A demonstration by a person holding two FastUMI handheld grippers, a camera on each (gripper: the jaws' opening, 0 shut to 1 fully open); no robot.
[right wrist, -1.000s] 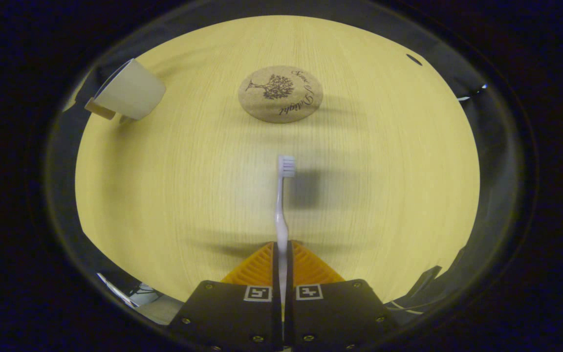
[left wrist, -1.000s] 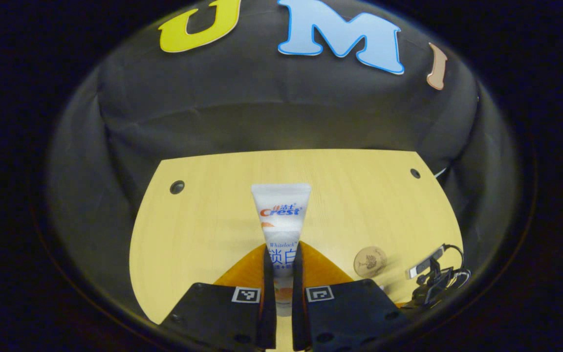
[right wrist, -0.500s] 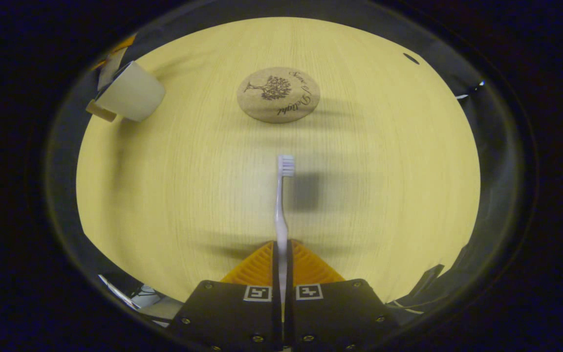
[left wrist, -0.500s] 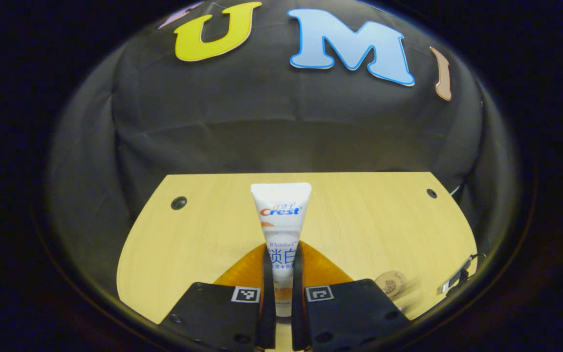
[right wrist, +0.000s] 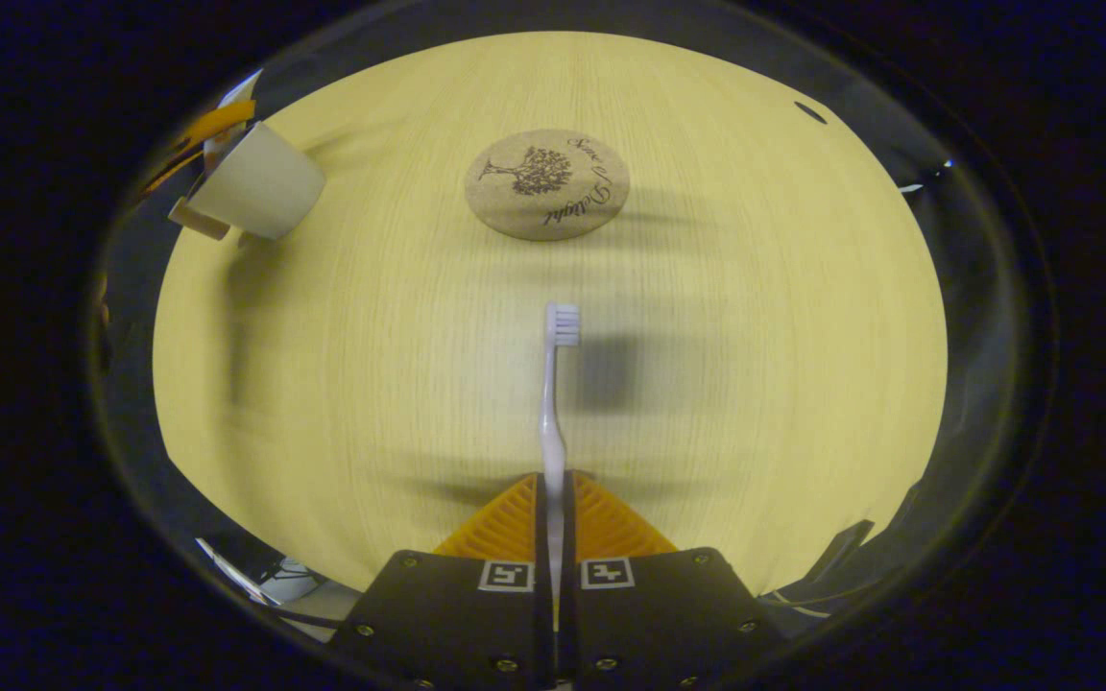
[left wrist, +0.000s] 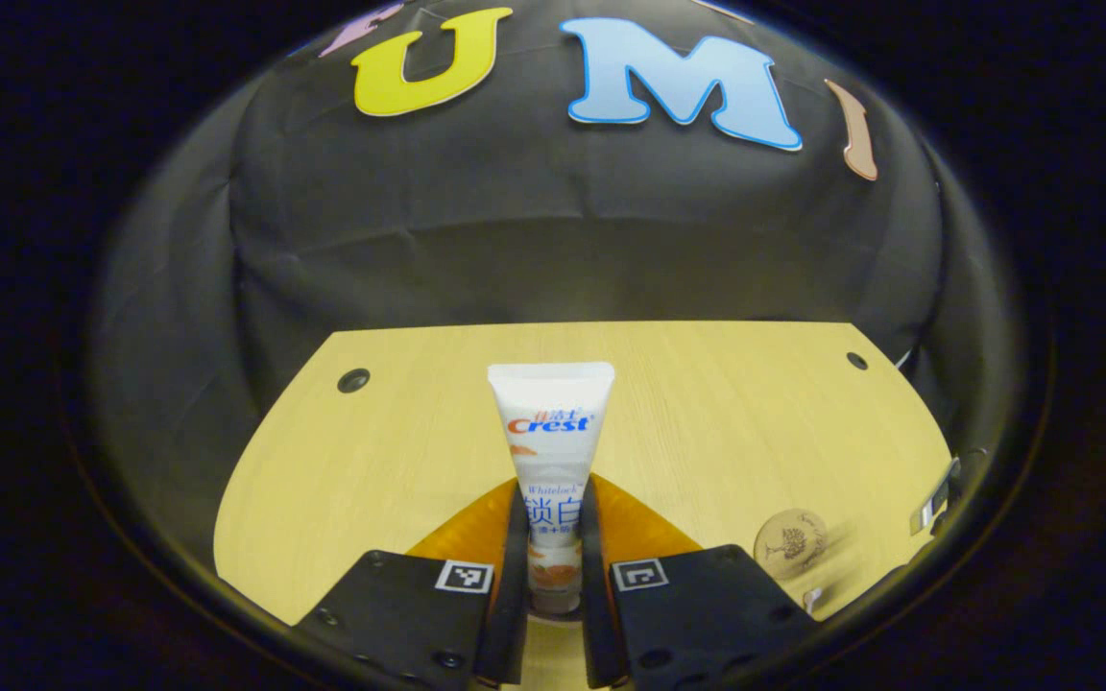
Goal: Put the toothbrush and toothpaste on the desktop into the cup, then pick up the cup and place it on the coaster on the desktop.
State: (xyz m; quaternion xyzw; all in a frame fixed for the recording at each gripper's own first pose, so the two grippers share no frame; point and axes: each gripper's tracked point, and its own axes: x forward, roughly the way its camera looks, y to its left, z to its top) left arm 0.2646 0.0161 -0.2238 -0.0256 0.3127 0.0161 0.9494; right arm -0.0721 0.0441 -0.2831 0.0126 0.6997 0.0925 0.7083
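Surface: pale wood desktop (right wrist: 755, 384) under both your hands, black cloth wall behind it in the left gripper view.
Left gripper (left wrist: 550, 537): your fingers are clamped on the toothpaste (left wrist: 550, 437) near its cap end, flat crimped end pointing to 12 o'clock, the tube held clear above the wood.
Right gripper (right wrist: 553, 523): your fingers are pressed together on the toothbrush (right wrist: 553, 403) handle; bristle head at 12 o'clock, long axis straight along the fingers.
Cup (right wrist: 251, 182): in the right gripper view it sits at about 10 o'clock, near the desk's far left edge, well apart from the brush head; it reads as tilted, likely lens bend.
Coaster (right wrist: 547, 184): straight ahead of the brush at 12 o'clock, nothing on it; in the left gripper view it lies at about 4 o'clock (left wrist: 789, 543).
Key relation: the cup's mouth lies left of your brush line, so you likely swing toward 10 o'clock and tip the brush upright above the rim.
Progress: both items are lifted, neither is in the cup yet.
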